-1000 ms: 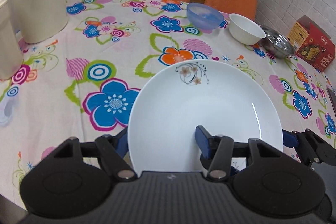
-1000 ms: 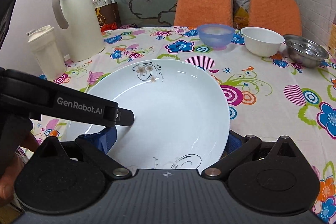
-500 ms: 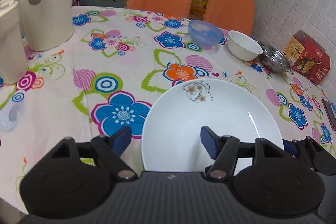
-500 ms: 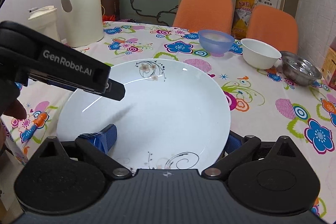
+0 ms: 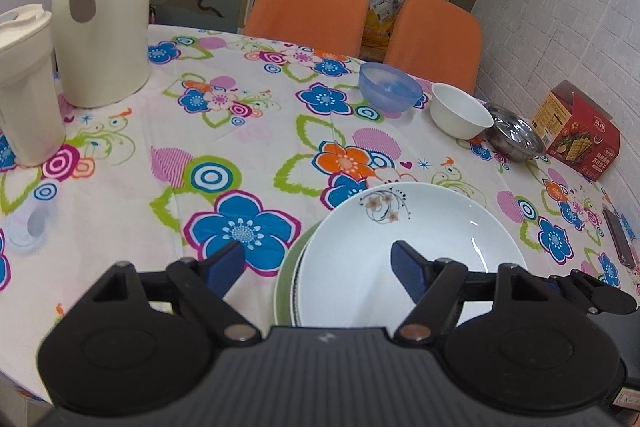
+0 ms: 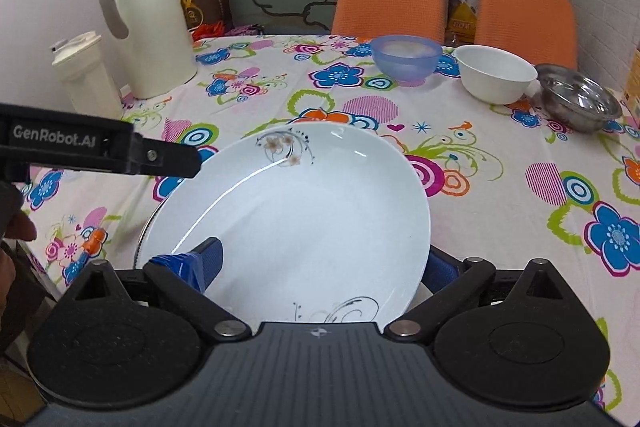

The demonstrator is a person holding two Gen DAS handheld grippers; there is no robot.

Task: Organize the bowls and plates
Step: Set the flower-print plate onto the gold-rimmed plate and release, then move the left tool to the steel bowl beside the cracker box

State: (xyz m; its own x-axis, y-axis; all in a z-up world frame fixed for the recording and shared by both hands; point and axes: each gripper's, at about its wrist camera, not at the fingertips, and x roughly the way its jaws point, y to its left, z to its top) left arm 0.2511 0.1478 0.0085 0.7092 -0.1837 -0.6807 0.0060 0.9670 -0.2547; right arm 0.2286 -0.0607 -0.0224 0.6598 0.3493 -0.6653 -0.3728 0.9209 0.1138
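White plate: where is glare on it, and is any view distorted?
Right wrist view: a long bright streak curves across the white plate. Left wrist view: only a short glint near its right rim. Both views: fisheye bending of the table edge.

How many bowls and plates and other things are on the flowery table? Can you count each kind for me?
Bowls: 3, a blue bowl, a white bowl and a metal bowl
Plates: at least 2, a white plate stacked on a green-rimmed plate
Jugs: 2, a tall jug and a small jug
Boxes: 1, a red box
Total: 8
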